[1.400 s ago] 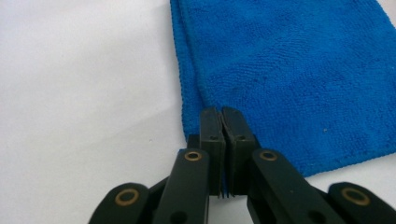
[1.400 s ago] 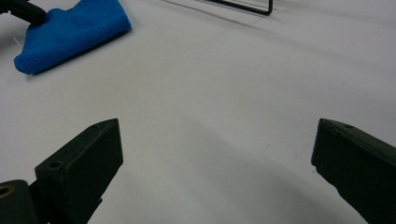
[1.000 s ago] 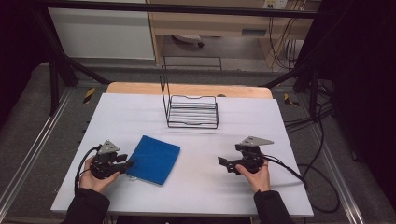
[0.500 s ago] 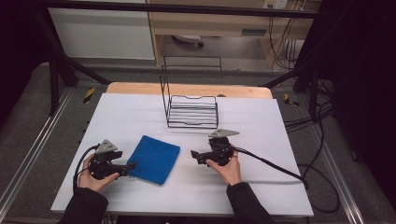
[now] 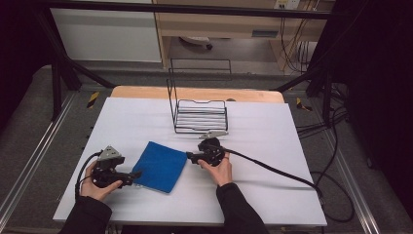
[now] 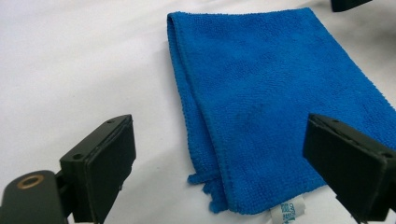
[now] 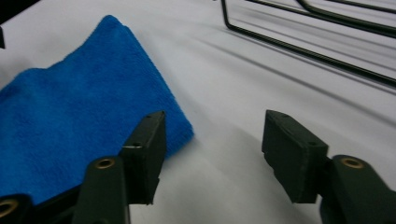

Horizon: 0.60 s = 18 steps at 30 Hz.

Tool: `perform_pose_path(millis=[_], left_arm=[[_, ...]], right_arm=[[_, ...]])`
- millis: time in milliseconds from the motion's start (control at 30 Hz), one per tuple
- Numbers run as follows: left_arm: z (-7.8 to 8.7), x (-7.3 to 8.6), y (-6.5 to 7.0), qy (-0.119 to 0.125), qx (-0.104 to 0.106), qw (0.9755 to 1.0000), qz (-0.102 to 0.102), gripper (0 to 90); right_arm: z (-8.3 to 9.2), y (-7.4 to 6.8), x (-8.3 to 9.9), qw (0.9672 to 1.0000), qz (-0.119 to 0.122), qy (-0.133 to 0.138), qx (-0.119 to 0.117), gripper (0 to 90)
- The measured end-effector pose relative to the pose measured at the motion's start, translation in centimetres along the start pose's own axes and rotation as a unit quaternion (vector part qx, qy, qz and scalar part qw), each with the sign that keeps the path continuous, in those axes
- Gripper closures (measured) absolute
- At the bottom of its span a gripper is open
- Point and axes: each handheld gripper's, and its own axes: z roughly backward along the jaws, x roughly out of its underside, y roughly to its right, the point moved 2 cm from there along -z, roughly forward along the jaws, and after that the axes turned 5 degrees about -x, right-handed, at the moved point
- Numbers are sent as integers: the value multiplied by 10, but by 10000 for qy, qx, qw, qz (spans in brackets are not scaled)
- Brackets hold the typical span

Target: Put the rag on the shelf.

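Note:
A folded blue cloth [image 5: 160,165] lies flat on the white table, its near corner with a white tag [image 6: 288,211] toward my left gripper. That left gripper [image 5: 136,174] rests at the cloth's left corner. Its jaws have just been opening and stand wide apart [image 6: 219,140], with the cloth's corner [image 6: 261,116] lying loose between them, untouched by the pads. My right gripper [image 5: 189,157] sits at the cloth's right corner. Its jaws [image 7: 215,128] have just been closing and are half apart, with bare table between them and the cloth's tip [image 7: 180,133] beside one pad.
A black wire rack [image 5: 200,117] stands behind the cloth, close to my right hand; its base wires [image 7: 327,51] run past the right gripper. A cable [image 5: 272,170] trails right across the table. The table's wooden far edge [image 5: 146,92] lies beyond.
My right hand has slid left across the table to the cloth's right corner, and its jaws have narrowed. The left hand has stayed at the cloth's left corner.

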Motion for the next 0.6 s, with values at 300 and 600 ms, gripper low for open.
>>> perform_pose_path(millis=[300,600], left_arm=[[1,0,-1,53,-26,10000,16,97],[1,0,0,60,-32,10000,0,103]], right_arm=[[-14,-5,0,9998,-89,-123,-123,630],[-19,-8,4,9993,-244,-106,-279,796]])
